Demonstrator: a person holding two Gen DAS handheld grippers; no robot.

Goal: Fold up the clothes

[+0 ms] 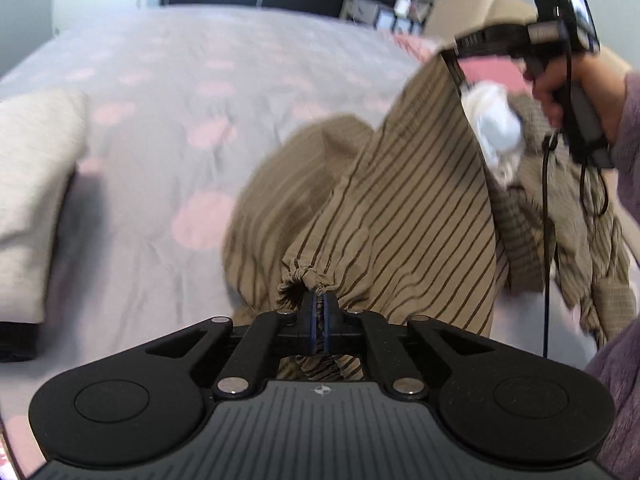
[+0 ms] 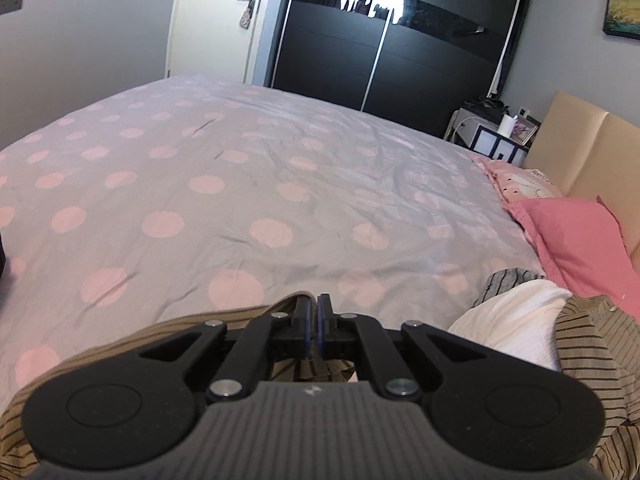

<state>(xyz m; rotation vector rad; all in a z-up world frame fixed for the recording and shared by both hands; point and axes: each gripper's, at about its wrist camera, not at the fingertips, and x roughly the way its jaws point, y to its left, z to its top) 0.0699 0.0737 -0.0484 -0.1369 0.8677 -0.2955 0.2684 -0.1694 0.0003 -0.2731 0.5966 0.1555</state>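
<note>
The left gripper [image 1: 319, 312] is clamped on the striped garment's [image 1: 408, 216] gathered edge at 6 o'clock; the right gripper [image 2: 315, 322] pinches the same fabric above the bed [image 2: 240, 184].

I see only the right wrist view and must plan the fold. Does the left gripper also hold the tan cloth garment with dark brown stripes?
Observer: Yes. The left gripper is shut on a gathered elastic hem of the tan striped garment.
Operator: Is the cloth spread between both grippers?
Observer: Yes, it stretches from the right gripper to the left one, over the grey pink-dotted bed cover.
Operator: Is anything at the bed's left side?
Observer: A pale beige folded fabric item lies there.
</note>
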